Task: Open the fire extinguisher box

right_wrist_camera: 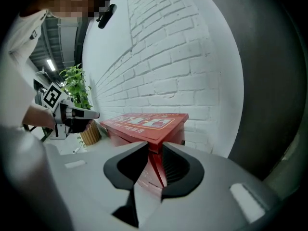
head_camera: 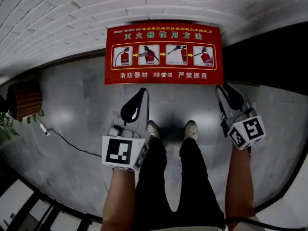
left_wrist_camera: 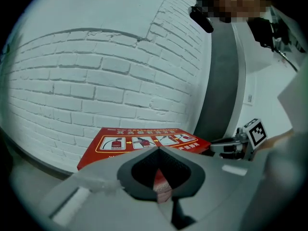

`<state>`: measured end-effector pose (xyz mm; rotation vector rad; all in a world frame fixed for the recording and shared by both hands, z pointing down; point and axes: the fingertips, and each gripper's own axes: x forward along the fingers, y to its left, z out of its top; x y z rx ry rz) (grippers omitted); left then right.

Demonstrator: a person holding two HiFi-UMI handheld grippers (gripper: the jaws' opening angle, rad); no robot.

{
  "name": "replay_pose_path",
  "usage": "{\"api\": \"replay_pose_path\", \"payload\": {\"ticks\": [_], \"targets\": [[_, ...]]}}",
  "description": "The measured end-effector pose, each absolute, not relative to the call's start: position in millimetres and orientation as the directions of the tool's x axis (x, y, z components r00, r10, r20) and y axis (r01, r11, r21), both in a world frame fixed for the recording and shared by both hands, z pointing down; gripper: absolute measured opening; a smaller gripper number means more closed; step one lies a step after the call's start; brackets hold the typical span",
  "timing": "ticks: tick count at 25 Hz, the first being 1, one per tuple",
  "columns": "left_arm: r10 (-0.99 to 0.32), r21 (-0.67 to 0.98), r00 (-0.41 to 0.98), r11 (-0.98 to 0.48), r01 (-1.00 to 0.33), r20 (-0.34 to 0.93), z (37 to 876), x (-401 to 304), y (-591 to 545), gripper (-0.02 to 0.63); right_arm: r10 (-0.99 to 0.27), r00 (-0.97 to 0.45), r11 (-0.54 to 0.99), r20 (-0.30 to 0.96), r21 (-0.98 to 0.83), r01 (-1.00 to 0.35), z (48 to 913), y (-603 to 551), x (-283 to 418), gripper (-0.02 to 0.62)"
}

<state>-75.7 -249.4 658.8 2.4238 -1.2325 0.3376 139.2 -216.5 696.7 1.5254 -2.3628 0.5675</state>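
The fire extinguisher box (head_camera: pixel 163 54) is a red cabinet against the white brick wall, its lid printed with use pictures and lying flat. It also shows in the left gripper view (left_wrist_camera: pixel 144 141) and the right gripper view (right_wrist_camera: pixel 144 121). My left gripper (head_camera: pixel 143 91) hovers just short of the box's front edge, left of centre, with its tips meeting and nothing between them (left_wrist_camera: pixel 158 148). My right gripper (head_camera: pixel 221 88) is at the box's near right corner. Its jaws stand apart (right_wrist_camera: pixel 155 146), and the red corner shows in the gap; no pad clearly presses on it.
A slatted wooden planter (head_camera: pixel 24 99) with a green plant (right_wrist_camera: pixel 77 83) stands to the left of the box. A thin cable (head_camera: pixel 62 138) trails over the grey floor. A dark wall panel (head_camera: pixel 269 57) lies right of the box. The person's shoes (head_camera: pixel 191 128) stand just before it.
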Motion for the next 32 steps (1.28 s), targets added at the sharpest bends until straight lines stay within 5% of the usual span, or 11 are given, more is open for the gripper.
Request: {"api": "replay_pose_path", "payload": {"ticks": [11,24,32], "targets": [[-0.714,0.1,0.607,-0.616,-0.782,0.35,635.3,-75.6,-274.9,0.006,-0.908,-0.357,0.3,0.218,-0.255,-0.919,639.1,-250.0,147.0,0.086],[-0.726,0.15,0.574,-0.564,-0.812,0.378,566.4,-87.6,-362.7,0.006,-0.907,-0.326,0.226,0.268,-0.342,-0.912,567.6,-381.8,170.6,0.066],[-0.715,0.133,0.59,-0.588,-0.798,0.375,559.6,-84.0,-368.7,0.006,-0.916,-0.351,0.27,0.193,-0.351,-0.897,563.7,-412.7,175.6,0.054]]}}
